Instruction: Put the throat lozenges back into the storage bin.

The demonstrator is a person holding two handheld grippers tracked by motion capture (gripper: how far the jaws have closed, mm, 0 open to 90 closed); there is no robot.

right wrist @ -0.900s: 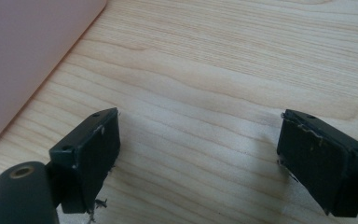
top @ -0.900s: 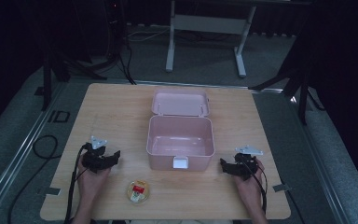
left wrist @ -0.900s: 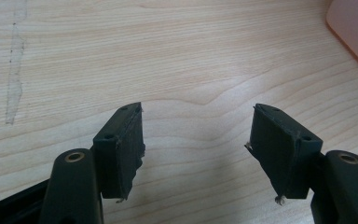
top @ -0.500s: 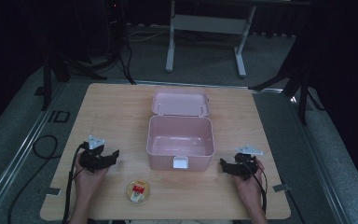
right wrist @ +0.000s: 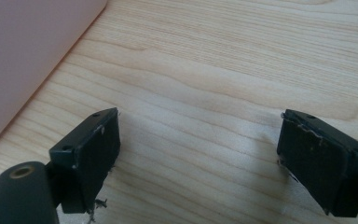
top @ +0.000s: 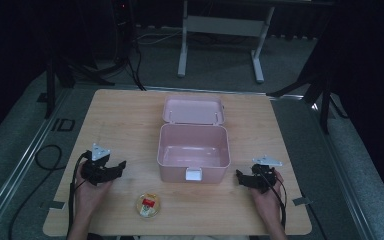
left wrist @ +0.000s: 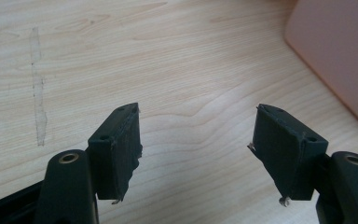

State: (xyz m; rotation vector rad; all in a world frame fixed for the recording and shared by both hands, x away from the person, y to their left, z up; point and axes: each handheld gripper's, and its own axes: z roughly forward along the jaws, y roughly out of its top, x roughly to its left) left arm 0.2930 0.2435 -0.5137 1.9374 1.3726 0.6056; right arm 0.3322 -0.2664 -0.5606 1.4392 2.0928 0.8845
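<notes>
Pink box (top: 193, 152) sits open mid-table before me, lid (top: 193, 110) flipped back flat, white latch (top: 193, 174) facing me; small round dish (top: 148, 204) lies near my front edge.

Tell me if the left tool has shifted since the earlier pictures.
Yes, slightly. Against the pink box, the left tool has drifted nearer the table's front edge, toward the small round container.

Left gripper (left wrist: 198, 140): two black jaws standing wide apart, nothing between them; worn pads (left wrist: 121, 149) with frayed edges. Wooden tabletop (left wrist: 168, 60): pale grain, bare in the gap and beyond the tips. Pink box (left wrist: 340, 56): rounded corner and wall beyond the right-hand jaw, apart from it. Faint tape mark (left wrist: 37, 88): a vertical strip beyond the left-hand jaw.
</notes>
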